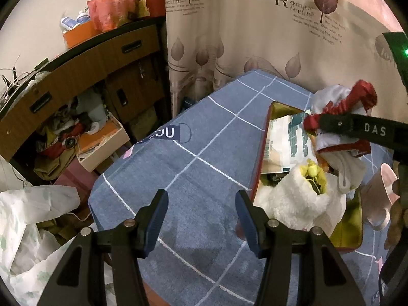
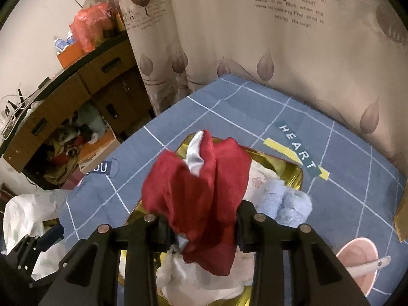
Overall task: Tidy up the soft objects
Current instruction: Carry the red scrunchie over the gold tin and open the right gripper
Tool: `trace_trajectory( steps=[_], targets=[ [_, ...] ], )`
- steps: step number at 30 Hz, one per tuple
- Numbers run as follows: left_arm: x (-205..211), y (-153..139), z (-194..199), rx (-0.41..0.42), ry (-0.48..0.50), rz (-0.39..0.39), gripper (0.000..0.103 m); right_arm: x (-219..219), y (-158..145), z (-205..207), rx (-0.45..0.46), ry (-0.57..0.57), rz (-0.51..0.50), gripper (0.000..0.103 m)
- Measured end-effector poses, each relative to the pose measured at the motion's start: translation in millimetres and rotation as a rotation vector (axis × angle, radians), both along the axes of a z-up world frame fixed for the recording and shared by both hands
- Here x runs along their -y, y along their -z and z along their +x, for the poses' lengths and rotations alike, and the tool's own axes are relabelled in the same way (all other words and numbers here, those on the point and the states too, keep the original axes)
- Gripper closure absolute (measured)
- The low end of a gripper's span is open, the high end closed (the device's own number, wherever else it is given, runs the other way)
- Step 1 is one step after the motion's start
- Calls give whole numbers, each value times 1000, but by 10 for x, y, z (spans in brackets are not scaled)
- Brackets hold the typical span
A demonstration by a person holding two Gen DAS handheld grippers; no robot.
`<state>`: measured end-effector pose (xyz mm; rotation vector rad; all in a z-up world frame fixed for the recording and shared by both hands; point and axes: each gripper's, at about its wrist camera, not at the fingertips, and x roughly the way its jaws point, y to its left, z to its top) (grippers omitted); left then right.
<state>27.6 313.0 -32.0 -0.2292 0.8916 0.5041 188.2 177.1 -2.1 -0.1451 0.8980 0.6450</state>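
Between my right claw's (image 2: 201,225) two black fingers hangs a crumpled red cloth with a pale grey-white lining (image 2: 201,191), clenched tight and bunched up ahead of the pads. Seen from my left side, that same red-and-white bundle (image 1: 341,117) is held up above the far end of the box, not yet resting on anything.

Directly beneath the right claw sits the shallow gold-lined box with a red outer wall (image 2: 297,176). Already lying in it are a rolled pale blue fluffy towel (image 2: 283,200) just right of my fingers, a fluffy white plush piece with a yellow centre (image 1: 301,199), and a flat white and green printed packet (image 1: 285,137) toward the far end.

My left claw (image 1: 201,219) is released, jaws spread wide and empty, hovering over bare blue carpet-like table cover with white grid lines (image 1: 199,153), just left of the box.

Off to my right claw's near right stands a pink cup with a white spoon (image 2: 357,262).

Judging by the fill, most of the sorting looks done; the red cloth must still be lowered in, and I see no other loose soft thing on the cover.
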Motion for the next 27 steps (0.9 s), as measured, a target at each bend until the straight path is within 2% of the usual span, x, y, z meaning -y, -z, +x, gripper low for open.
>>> trace_trajectory(
  steps=[10, 12, 16, 20, 24, 27],
  targets=[
    [57, -19, -7, 8, 13, 18, 47, -43, 45, 8, -6, 8, -4, 66],
    [59, -19, -9, 9, 13, 17, 47, -40, 50, 11, -5, 9, -3, 62],
    [61, -21, -9, 8, 14, 18, 47, -12, 72, 50, -14, 30, 5, 59],
    [63, -30, 3, 8, 14, 17, 47, 30, 88, 89, -30, 46, 15, 44],
    [68, -32, -1, 8, 15, 18, 47, 68, 81, 88, -14, 58, 6, 39],
    [66, -28, -1, 7, 14, 18, 47, 105, 71, 66, -15, 58, 14, 38]
  ],
)
